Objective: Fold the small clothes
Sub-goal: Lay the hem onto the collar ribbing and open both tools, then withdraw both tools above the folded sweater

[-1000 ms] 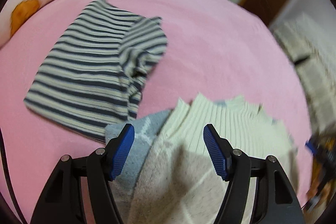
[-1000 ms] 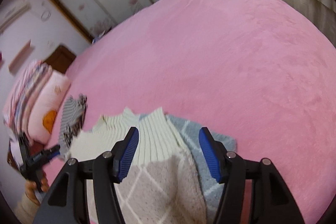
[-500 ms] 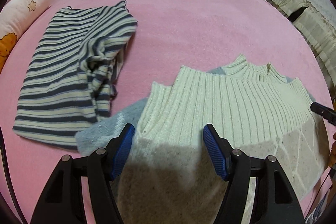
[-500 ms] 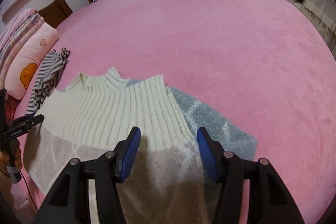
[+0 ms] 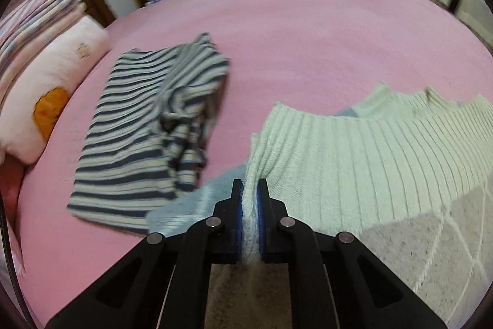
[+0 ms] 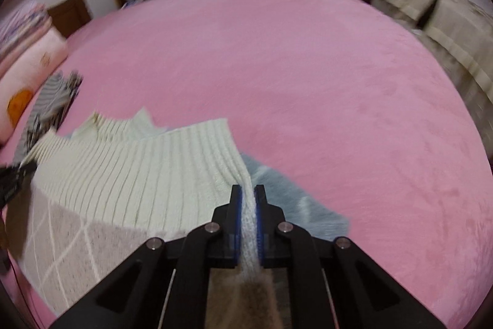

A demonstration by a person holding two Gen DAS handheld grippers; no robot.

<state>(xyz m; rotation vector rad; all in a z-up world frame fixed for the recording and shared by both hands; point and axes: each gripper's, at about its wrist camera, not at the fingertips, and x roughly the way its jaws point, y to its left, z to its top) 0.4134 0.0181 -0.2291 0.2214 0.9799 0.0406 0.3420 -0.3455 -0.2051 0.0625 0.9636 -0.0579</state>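
Left black two-finger gripper with blue pads (image 5: 249, 190) angled steeply downward, jaws just closed, pinching a fold of cream ribbed knit sweater (image 5: 354, 156), right black blue-padded gripper (image 6: 248, 196) likewise angled down, jaws just closed, clamping the sweater's opposite edge

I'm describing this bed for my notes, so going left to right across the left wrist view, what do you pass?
Pink cartoon pillow → striped top → left gripper, shut on the cream ribbed sweater, which spreads off to the right; all on the pink bedspread.
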